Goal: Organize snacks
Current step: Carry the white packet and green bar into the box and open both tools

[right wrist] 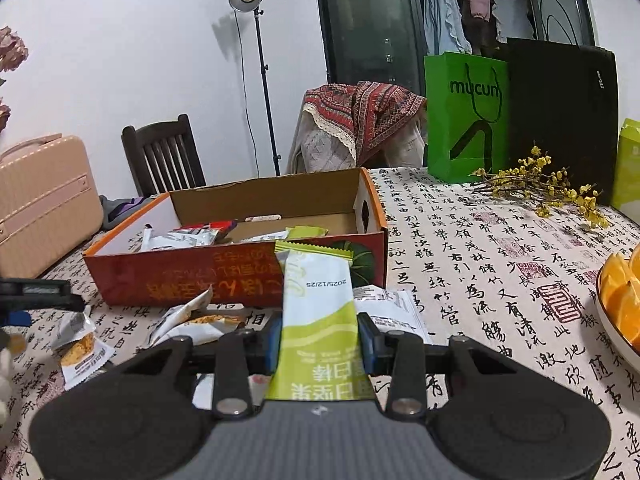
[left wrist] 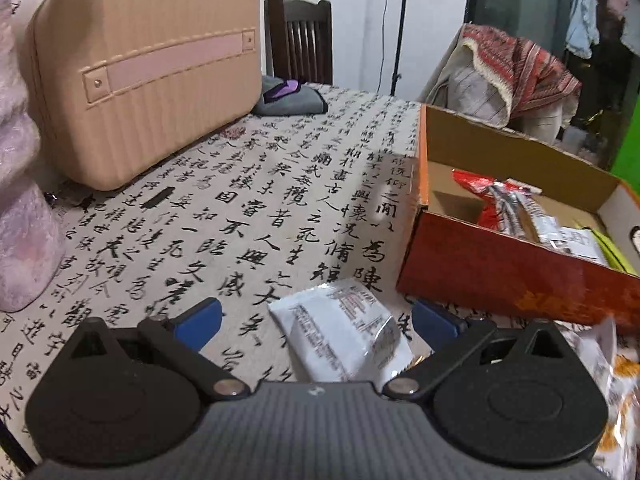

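Right gripper (right wrist: 319, 340) clamped on a long green-and-white foil snack bar (right wrist: 320, 312), blue pads pressing its two long edges; bar stands roughly upright along the fingers, serrated green top end just in front of the near wall of the red cardboard box (right wrist: 192, 276), printed date upside down on its white band. Gripper points slightly downward toward the box.

Left gripper (left wrist: 316, 320) spread wide, blue pads (left wrist: 200, 320) well apart, nothing pinched; a white crinkled foil snack packet (left wrist: 340, 332) lies flat on the tablecloth between the fingers, touching neither pad as far as I can tell. Gripper tilted down at the table, just left of the box's near left corner.

Box: open-topped, orange-rimmed, brown inside, sitting on the calligraphy-print tablecloth (right wrist: 480, 272). Inside it: a red-and-silver wrapper (left wrist: 492, 196), white packets, a green-edged pack at the right end; back part of the floor bare.

In front of the box, on the cloth: loose white-and-orange biscuit packets (right wrist: 80, 344) and a flat white packet (right wrist: 388, 308) just right of the held bar.

Left of the box: ribbed pink hard-shell case (left wrist: 140, 72), grey folded cloth behind it. Right of the box: yellow flower sprigs (right wrist: 544, 188), green paper bag (right wrist: 464, 116), bowl of orange slices (right wrist: 620, 300) at the frame edge.
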{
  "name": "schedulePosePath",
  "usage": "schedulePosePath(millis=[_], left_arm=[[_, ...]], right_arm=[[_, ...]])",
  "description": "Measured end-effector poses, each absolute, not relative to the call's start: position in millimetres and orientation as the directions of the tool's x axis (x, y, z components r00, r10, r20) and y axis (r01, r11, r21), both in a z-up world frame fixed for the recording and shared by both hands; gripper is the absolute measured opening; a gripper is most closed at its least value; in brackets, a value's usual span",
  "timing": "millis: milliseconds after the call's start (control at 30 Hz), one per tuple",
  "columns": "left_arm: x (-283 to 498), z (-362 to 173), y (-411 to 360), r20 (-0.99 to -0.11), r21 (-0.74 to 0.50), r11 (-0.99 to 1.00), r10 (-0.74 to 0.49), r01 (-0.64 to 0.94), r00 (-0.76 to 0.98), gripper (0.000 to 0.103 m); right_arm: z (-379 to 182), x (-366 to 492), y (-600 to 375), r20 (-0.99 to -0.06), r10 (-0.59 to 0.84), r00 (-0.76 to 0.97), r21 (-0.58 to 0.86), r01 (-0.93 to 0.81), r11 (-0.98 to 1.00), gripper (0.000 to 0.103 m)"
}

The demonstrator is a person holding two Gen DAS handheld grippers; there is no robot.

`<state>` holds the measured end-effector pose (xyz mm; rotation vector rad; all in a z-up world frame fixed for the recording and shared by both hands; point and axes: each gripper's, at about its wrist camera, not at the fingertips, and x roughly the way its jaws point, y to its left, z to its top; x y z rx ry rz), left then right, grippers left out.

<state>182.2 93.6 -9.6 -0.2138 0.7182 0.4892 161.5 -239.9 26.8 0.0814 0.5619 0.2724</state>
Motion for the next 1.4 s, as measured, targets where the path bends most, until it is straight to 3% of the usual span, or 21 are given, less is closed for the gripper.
schedulePosePath(millis=[67,100,133,200,400,933,1100,1400], left_arm=[[188.0,-14.0,91.2,-0.683,-0.006,0.861,0.368,-0.509,0.63,0.102],[190.6,-16.1,90.6,-0.685,0.002,0.861,0.372,-0.509,0.627,0.093],[191.7,-18.6,90.1,-0.689,0.009,0.86,0.375,-0.511,0.62,0.077],[190.5,-20.9,89.4,-0.688,0.015,0.859,0.38,-0.512,0.618,0.063],[175.6,-17.6,90.3,-0.66,-0.024,0.879,0.344,-0.476,0.668,0.05],[161.7,49.5,64.1,-0.462,-0.058,0.94,0.273,-0.336,0.844,0.049],[184.4,64.9,48.0,-0.435,-0.058,0.956,0.234,-0.287,0.87,0.049],[241.7,64.8,35.0,-0.431,-0.06,0.965,0.204,-0.254,0.879,0.049]], right_arm=[[26.8,161.5,-240.3,-0.513,0.278,0.812,0.151,-0.233,0.961,0.037],[26.9,161.4,-240.6,-0.512,0.279,0.813,0.152,-0.234,0.96,0.037],[27.1,160.9,-241.1,-0.51,0.279,0.814,0.153,-0.233,0.96,0.037],[27.1,160.7,-243.2,-0.509,0.28,0.814,0.159,-0.231,0.96,0.037],[28.6,159.5,-247.3,-0.502,0.281,0.818,0.165,-0.229,0.959,0.037],[72.0,168.0,-229.7,-0.386,0.313,0.868,0.143,-0.279,0.95,0.037],[93.5,193.8,-215.5,-0.344,0.308,0.887,0.114,-0.287,0.951,0.037],[101.7,263.3,-189.5,-0.363,0.29,0.886,0.099,-0.273,0.957,0.037]])
